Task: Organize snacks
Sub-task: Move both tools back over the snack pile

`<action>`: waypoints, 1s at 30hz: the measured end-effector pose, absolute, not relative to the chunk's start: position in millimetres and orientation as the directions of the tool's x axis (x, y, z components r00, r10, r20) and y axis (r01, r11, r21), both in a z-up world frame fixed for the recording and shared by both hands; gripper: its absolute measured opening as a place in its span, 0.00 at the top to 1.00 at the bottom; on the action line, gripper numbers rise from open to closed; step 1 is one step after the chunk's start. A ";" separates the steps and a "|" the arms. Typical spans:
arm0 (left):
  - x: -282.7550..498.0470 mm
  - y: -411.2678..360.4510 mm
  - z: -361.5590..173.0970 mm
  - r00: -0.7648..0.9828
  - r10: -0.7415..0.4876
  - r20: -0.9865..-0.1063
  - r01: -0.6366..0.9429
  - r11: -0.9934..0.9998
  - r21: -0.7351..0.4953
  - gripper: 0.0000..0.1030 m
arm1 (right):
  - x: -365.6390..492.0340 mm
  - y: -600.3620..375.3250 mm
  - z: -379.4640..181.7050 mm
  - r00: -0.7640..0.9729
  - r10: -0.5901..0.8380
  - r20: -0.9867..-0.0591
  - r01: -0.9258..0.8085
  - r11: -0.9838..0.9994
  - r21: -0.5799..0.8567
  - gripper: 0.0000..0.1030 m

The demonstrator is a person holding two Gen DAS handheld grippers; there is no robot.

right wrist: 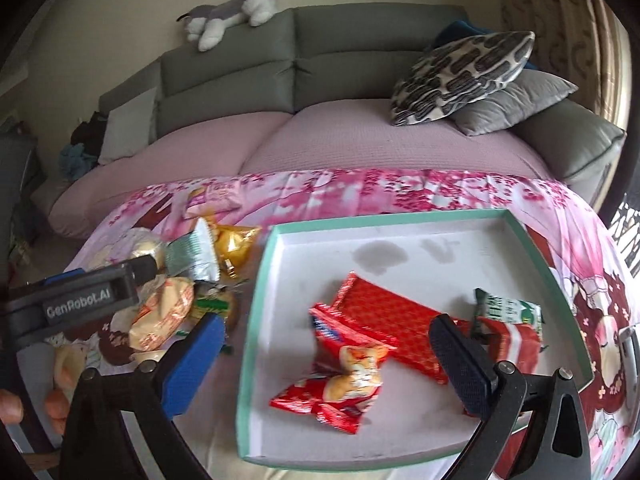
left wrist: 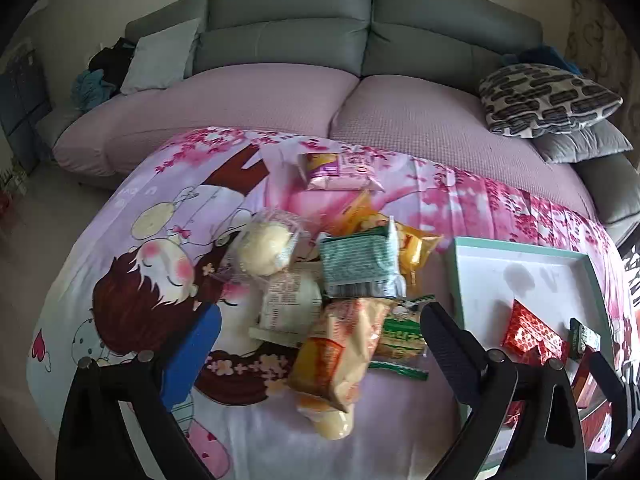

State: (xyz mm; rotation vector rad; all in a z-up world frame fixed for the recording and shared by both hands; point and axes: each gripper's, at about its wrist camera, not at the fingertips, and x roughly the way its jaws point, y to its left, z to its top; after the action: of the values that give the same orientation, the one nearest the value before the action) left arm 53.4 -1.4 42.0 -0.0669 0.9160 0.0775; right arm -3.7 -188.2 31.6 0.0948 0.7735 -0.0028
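A pile of snack packets lies on the cartoon cloth: a wrapped round bun (left wrist: 268, 248), a green-silver packet (left wrist: 360, 268), a yellow packet (left wrist: 416, 252), a pink packet (left wrist: 340, 172) further back, and an orange bread packet (left wrist: 344, 352). My left gripper (left wrist: 320, 348) hovers open over the pile, its pads wide of the bread packet. The teal-rimmed white tray (right wrist: 384, 216) holds a red patterned packet (right wrist: 384, 312), a red bread packet (right wrist: 344, 376) and a green-white packet (right wrist: 508, 308). My right gripper (right wrist: 328, 362) stands open above the red bread packet without touching it.
The left gripper's black body (right wrist: 80, 300) shows beside the pile. A grey sofa with a pink cover (left wrist: 280, 100) runs behind the table, with a patterned pillow (right wrist: 460, 76) and a plush toy (right wrist: 236, 8) on it. A fingertip (right wrist: 8, 404) shows at the left edge.
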 end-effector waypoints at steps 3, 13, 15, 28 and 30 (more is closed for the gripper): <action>53.5 12.7 42.2 0.597 0.052 -0.801 -0.120 0.992 -0.025 0.03 | -1.1 -171.0 29.5 0.704 0.043 -0.709 0.008 0.998 0.069 0.00; 51.1 51.7 49.1 0.590 0.057 -0.805 -0.194 0.978 -0.073 0.03 | 5.9 -144.6 26.6 0.699 0.096 -0.709 -0.048 0.995 0.087 0.00; 50.7 61.7 48.8 0.586 0.059 -0.808 -0.214 0.973 -0.084 0.03 | 8.1 -138.9 25.6 0.697 0.103 -0.709 -0.055 0.994 0.091 0.00; 65.0 77.2 -4.6 0.432 0.014 -0.902 -0.229 0.969 -0.094 0.03 | 11.3 -87.9 -0.1 0.616 0.182 -0.767 -0.177 0.980 0.090 0.03; 66.3 77.9 -10.9 0.410 0.014 -0.912 -0.230 0.969 -0.089 0.03 | 11.4 -80.2 -4.6 0.598 0.196 -0.777 -0.200 0.975 0.092 0.06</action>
State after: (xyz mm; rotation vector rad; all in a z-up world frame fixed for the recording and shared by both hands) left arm 66.3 77.9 -10.9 -0.2127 1.1409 0.1548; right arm 11.4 -80.2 -4.6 -0.0045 0.9009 0.2298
